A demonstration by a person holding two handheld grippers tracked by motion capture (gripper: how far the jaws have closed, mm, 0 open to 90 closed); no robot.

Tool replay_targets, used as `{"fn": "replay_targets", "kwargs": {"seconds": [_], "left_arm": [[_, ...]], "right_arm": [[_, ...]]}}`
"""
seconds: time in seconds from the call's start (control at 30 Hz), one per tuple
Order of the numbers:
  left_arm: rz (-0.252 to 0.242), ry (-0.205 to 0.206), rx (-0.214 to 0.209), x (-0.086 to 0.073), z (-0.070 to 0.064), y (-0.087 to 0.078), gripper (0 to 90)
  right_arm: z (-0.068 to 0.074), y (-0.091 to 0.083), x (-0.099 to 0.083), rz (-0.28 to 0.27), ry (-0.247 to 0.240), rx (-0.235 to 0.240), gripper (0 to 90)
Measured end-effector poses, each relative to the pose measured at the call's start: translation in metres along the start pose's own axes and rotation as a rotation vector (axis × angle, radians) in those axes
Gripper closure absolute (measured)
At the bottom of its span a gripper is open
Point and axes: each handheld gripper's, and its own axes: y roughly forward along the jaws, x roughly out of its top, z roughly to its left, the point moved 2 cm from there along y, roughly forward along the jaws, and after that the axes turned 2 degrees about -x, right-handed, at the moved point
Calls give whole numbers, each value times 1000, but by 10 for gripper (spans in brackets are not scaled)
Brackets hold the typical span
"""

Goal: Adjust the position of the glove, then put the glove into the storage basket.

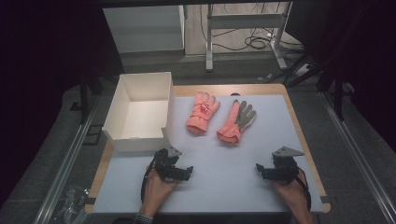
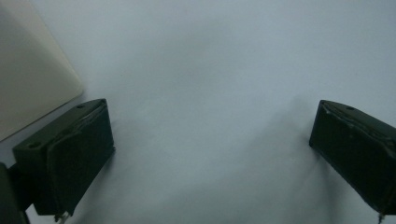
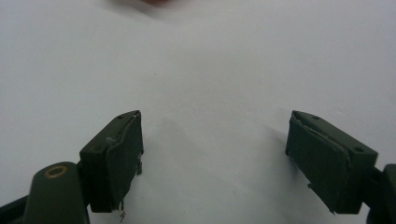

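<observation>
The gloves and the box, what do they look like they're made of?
Gloves: soft fabric, probably padded; matte orange, lying limp, with a ribbed cuff. The right one shows a grey palm, possibly a grippier material. Box: likely cardboard or paperboard; thin, flat, matte white walls with crisp folded corners.

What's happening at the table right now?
A person holds the left gripper and right gripper low over the mat, both open and empty. Two pink gloves lie beyond them: the left glove and right glove, untouched. An empty white box sits at the left edge.
</observation>
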Motion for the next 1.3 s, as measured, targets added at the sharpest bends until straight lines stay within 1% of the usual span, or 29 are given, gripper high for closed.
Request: {"fn": "replay_targets", "kwargs": {"seconds": [0.1, 0.23, 0.43, 0.77, 0.97, 1.03, 1.13, 1.27, 1.3], "left_arm": [[0, 0, 0, 0, 0, 0, 0], [1, 0, 0, 0, 0, 0, 0], [-5, -1, -1, 0, 0, 0, 0], [-11, -1, -1, -1, 0, 0, 0], [-11, 0, 0, -1, 0, 0, 0], [-10, 0, 0, -1, 0, 0, 0], [-10, -1, 0, -1, 0, 0, 0], [-11, -1, 0, -1, 0, 0, 0], [-11, -1, -1, -1, 0, 0, 0]], "right_arm": [[0, 0, 0, 2, -2, -4, 183], [0, 1, 0, 11, 6, -18, 145], [-1, 1, 1, 17, 10, -14, 132], [-1, 0, 1, 20, 13, -8, 137], [-1, 1, 5, 29, 21, -20, 158], [-1, 1, 8, 20, 36, -16, 161], [0, 2, 16, 6, 54, 5, 163], [3, 3, 28, -2, 33, 5, 178], [3, 5, 35, -7, 25, 7, 198]]}}
